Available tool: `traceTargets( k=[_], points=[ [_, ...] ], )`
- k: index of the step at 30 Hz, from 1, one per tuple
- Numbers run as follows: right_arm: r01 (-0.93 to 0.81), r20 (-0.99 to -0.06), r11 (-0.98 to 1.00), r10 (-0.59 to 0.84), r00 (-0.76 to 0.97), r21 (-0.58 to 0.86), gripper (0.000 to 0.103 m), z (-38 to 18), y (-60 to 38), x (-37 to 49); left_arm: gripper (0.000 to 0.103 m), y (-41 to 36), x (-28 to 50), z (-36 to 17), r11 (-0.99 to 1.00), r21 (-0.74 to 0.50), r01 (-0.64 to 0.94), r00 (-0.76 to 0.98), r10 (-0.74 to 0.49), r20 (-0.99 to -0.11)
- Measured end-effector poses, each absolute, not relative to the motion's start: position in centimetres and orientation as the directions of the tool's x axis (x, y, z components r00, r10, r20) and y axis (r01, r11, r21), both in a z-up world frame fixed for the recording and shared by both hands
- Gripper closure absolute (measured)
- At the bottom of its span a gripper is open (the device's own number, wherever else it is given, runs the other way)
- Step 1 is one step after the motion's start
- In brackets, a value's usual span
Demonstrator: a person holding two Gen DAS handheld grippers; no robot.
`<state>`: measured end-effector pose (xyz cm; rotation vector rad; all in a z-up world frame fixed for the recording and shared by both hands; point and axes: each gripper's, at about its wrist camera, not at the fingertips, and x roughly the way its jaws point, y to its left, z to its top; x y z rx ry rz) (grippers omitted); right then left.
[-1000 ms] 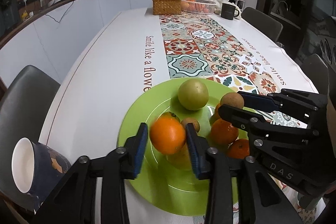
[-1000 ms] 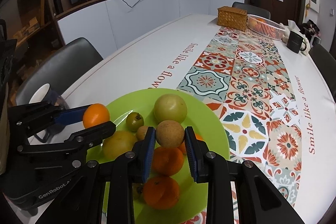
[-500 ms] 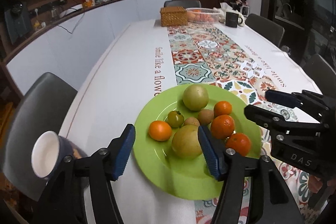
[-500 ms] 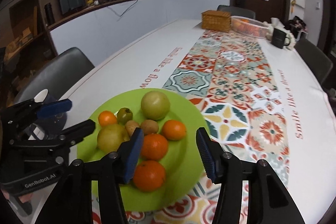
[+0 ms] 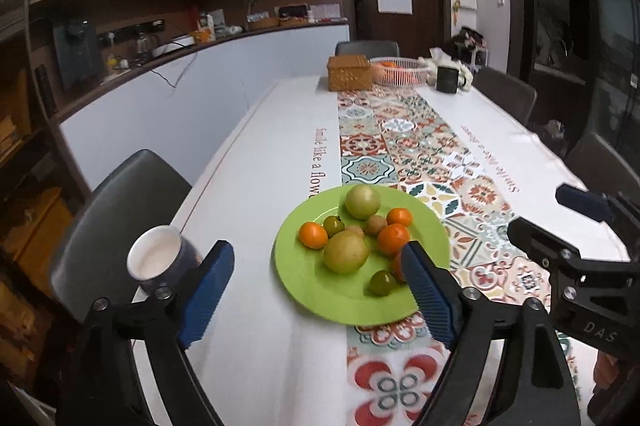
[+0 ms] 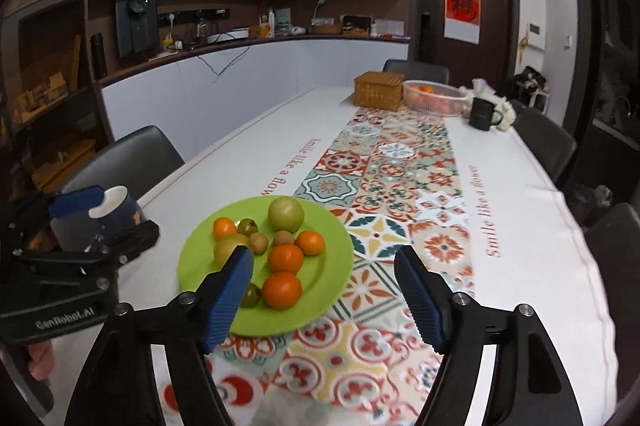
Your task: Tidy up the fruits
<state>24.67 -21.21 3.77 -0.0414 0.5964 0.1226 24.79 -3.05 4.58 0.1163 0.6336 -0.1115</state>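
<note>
A green plate [image 5: 316,290] is shown on the near end of a long table [image 5: 272,162], overlapping the edge of a patterned tile-print runner [image 5: 404,146]. The fruits are gathered on the plate: a large pale green fruit [image 5: 362,201] at 12 o'clock, a second yellow-green one [image 5: 346,251] near the centre, an orange [image 5: 313,235] at 9 o'clock, further oranges [image 6: 285,258] toward 3 o'clock, two small brown fruits [image 6: 284,237] between them, and small dark green fruits [image 5: 333,225] at 11 and 5 o'clock.

The left claw [image 5: 316,296] is seen spread, its jaws opening, with nothing between the blue pads [image 5: 206,300]; it is held above the plate's near rim. The right claw [image 6: 326,300] is likewise spread and opening, empty, above the plate's near right rim.

A dark mug with a white interior [image 5: 160,260] stands at 9 o'clock of the plate, well apart from it. At the table's far end a wicker box [image 5: 349,72], a white wire basket holding oranges [image 5: 398,70] and a black mug [image 5: 447,79] are set side by side. Dark chairs [image 5: 116,210] are placed along the table.
</note>
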Motion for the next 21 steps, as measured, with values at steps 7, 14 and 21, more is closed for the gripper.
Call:
traceTargets(
  k=[7,14,21],
  points=[
    [-0.1,-0.533,0.995,0.076,0.842,-0.016,0.02,5.1,-21.7,19.2,0.008,-2.8,18.8,6.0,0.99,0.067,0.126,0.829,-0.068,-0.554],
    [-0.088,-0.522,0.996,0.074,0.85,-0.002,0.017,5.6,-22.1,14.0,0.003,-2.6,13.5,6.5,0.992,0.046,0.119,0.835,-0.075,-0.545],
    [-0.099,-0.511,0.995,0.089,0.855,0.008,0.016,5.7,-21.9,10.5,0.002,-2.2,9.7,6.5,0.994,0.038,0.103,0.836,-0.066,-0.545]
  ],
)
